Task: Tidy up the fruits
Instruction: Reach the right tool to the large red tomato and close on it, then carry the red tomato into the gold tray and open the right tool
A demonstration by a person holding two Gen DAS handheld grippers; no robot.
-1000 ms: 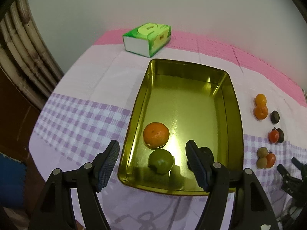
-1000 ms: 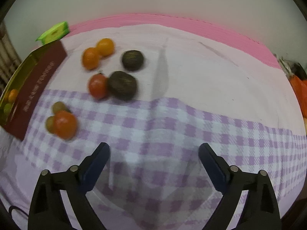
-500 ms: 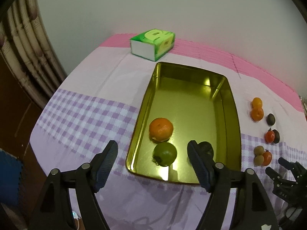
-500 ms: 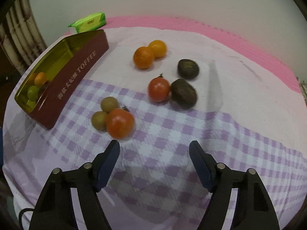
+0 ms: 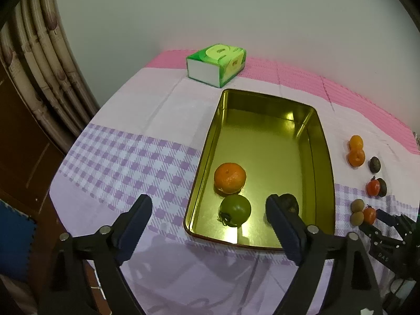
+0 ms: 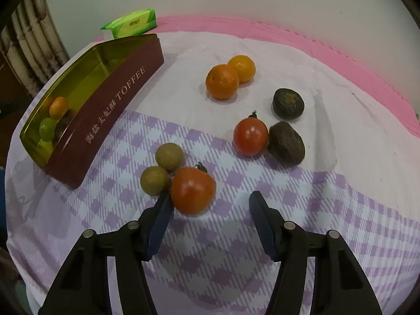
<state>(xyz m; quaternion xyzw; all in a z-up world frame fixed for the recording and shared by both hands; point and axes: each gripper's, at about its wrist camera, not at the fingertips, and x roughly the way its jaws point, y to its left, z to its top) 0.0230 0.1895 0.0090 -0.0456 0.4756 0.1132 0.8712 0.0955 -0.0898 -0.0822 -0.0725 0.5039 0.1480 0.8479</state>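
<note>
A gold tin (image 5: 324, 157) with a dark red outside (image 6: 110, 105) holds an orange (image 5: 230, 178), a green fruit (image 5: 235, 210) and a dark fruit (image 5: 288, 201). My left gripper (image 5: 208, 210) is open and empty above the tin's near end. My right gripper (image 6: 210, 204) is open, its left finger beside a red tomato (image 6: 193, 190). Two brown-green fruits (image 6: 155, 179) touch that tomato. Farther off lie a second tomato (image 6: 250, 136), two dark fruits (image 6: 286, 144) and two oranges (image 6: 223, 81).
A green tissue pack (image 5: 216, 64) sits behind the tin near the pink back strip of the table. A curtain (image 5: 39, 60) hangs at the left. The cloth edge drops off near me in both views.
My right gripper has moved forward and down to the nearest tomato, and its jaws have narrowed. My left gripper has drawn back and risen from the tin.
</note>
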